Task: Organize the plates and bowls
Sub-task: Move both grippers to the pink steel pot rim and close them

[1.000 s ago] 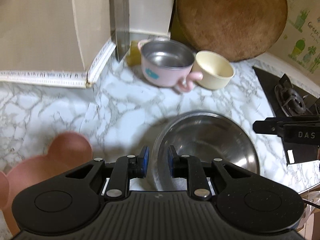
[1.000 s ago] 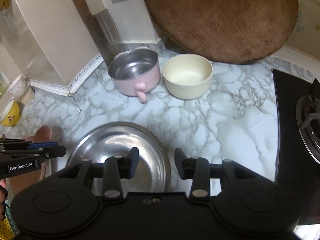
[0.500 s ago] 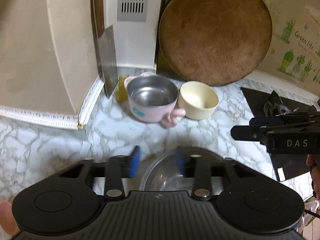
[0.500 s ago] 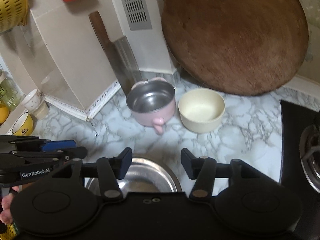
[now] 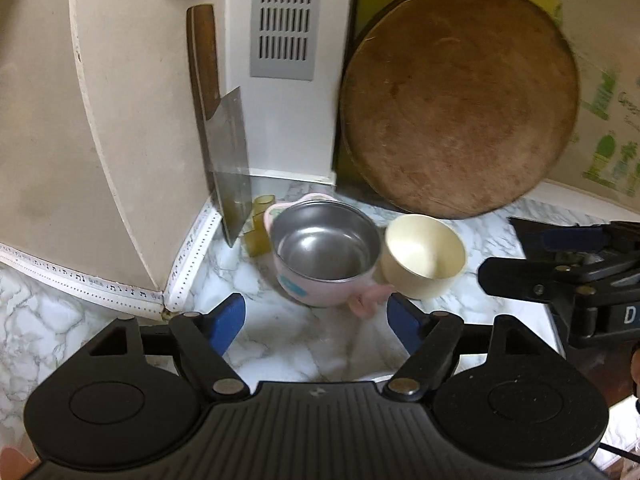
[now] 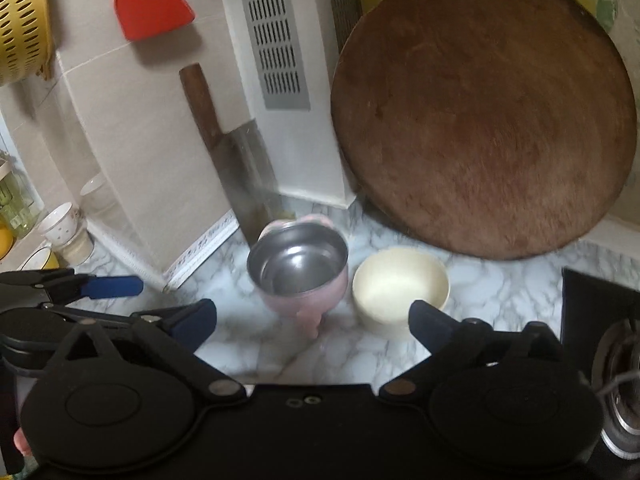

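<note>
My views are dim and warm-toned. Fisheye distortion bends walls at the edges. The steel-lined pink bowl (image 6: 298, 270) is motion-blurred; the countertop (image 5: 316, 344) shows pale glare.

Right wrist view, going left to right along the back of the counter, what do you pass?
White teacup → cleaver leaning on the wall → pink steel-lined bowl → cream bowl → stove burner at the right edge.
</note>
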### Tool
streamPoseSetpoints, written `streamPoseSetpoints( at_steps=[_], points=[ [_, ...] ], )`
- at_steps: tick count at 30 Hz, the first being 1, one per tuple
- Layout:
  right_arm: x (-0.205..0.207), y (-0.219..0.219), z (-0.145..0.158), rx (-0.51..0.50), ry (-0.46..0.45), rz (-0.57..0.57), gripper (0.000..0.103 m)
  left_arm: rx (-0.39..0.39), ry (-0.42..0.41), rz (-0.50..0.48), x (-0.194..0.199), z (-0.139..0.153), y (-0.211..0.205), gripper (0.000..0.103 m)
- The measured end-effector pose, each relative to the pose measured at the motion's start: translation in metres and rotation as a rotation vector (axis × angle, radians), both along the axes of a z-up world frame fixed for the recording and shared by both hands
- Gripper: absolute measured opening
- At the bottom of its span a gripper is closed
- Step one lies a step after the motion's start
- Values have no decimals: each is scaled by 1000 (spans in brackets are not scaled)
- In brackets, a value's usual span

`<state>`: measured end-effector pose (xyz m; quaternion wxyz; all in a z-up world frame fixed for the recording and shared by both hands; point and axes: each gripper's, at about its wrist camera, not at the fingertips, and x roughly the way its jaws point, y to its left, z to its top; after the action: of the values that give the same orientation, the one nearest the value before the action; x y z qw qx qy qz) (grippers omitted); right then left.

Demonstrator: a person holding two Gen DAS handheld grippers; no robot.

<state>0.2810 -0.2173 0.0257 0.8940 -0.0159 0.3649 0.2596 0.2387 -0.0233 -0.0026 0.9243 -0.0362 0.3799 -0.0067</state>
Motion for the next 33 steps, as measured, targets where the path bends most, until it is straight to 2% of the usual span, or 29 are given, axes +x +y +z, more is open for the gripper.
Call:
streamPoseSetpoints(
  at_steps=[11, 21, 33],
  points=[
    [75, 18, -19, -46, 44, 1, 103, -17, 37, 96, 54, -21, 6, 78],
    [138, 32, -50, -56, 145, -9, 103, -26, 103, 167, 104, -49, 12, 78],
    [175, 58, -91, -74, 216, 25, 75, -42, 158, 186, 135, -80, 13, 77]
  ],
)
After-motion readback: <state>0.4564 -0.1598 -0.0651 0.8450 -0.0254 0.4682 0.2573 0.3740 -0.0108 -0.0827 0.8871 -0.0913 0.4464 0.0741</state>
